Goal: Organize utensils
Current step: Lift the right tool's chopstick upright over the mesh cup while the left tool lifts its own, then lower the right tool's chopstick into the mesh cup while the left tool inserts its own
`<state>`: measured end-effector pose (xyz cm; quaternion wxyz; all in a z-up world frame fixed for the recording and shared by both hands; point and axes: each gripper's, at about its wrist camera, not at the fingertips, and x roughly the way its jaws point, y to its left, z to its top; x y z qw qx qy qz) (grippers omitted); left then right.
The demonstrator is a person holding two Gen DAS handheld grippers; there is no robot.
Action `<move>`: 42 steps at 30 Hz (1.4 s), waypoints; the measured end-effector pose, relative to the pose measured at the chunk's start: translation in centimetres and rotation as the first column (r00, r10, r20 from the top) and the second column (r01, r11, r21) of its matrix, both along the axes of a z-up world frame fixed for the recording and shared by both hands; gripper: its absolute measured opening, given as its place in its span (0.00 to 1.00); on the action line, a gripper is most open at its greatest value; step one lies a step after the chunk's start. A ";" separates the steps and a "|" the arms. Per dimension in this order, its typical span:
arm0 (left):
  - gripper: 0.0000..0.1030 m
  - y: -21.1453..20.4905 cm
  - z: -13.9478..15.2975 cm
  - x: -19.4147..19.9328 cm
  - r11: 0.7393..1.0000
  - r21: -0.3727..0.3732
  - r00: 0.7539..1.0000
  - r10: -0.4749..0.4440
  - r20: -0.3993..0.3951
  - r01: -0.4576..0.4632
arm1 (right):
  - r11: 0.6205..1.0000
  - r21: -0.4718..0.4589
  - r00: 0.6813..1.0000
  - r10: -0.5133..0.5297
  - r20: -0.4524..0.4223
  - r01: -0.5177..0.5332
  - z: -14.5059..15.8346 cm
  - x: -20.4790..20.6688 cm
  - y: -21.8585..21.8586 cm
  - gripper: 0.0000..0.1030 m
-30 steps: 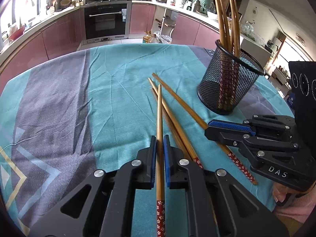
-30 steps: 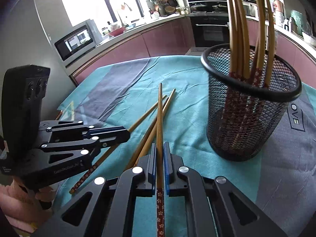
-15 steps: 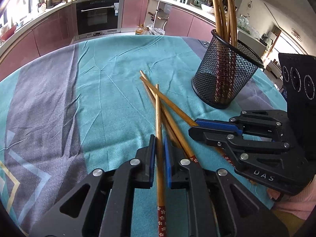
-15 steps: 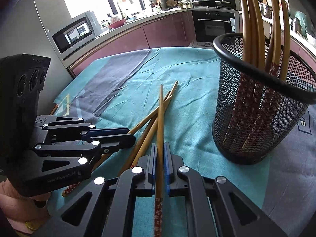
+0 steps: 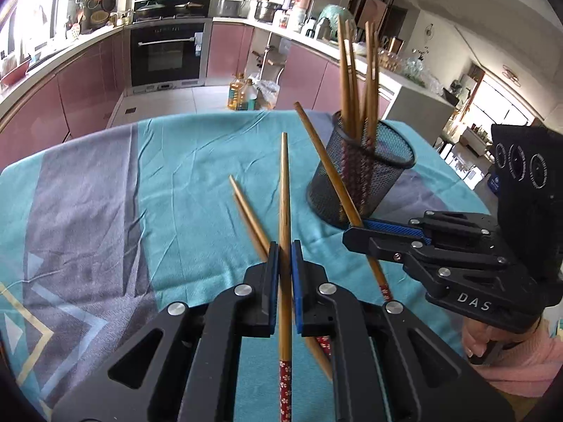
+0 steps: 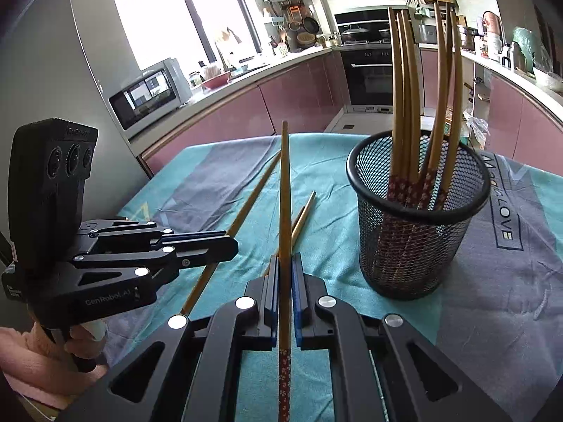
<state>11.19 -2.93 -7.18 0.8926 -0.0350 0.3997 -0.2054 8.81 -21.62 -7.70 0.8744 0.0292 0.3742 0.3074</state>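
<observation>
Gripping one chopstick each: left gripper (image 5: 285, 253) is clamped on a chopstick (image 5: 283, 190), right gripper (image 6: 285, 267) is clamped on another chopstick (image 6: 284, 190), both lifted off the tablecloth (image 5: 105, 193) with tips raised. Mesh holder (image 6: 415, 218) stands near, to the right, already holding several chopsticks (image 6: 404, 88). Two loose chopsticks (image 5: 246, 211) lie on the cloth.

Risks, as I judge: long sticks pinched near the patterned end could pivot or slip in the pads; tips could clash with each other or with the upright sticks, or catch the rim and tip the light holder.

Writing: "DAS" on right gripper body, "GenRobot.AI" on left, "LOVE" on cloth.
</observation>
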 end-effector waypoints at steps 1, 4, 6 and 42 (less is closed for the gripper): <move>0.07 -0.1 0.3 -0.1 1.000 -0.005 1.000 -0.003 0.008 0.003 | 1.000 0.003 1.000 -0.002 0.005 0.002 0.2 -0.1 -0.2 0.06; 0.07 -0.1 1.6 -0.5 0.999 -0.029 0.999 -0.020 0.028 0.021 | 1.000 0.027 1.000 -0.003 0.015 0.003 0.9 -0.4 -0.8 0.06; 0.07 0.0 2.4 -0.7 0.998 -0.046 0.999 -0.032 0.041 0.034 | 0.999 0.035 1.000 -0.009 0.025 0.008 1.3 -0.6 -1.0 0.06; 0.07 -2.3 10.3 -1.3 0.981 -0.138 0.972 -0.107 0.208 0.137 | 0.986 0.124 0.962 -0.135 0.237 0.108 8.7 -0.9 -6.9 0.06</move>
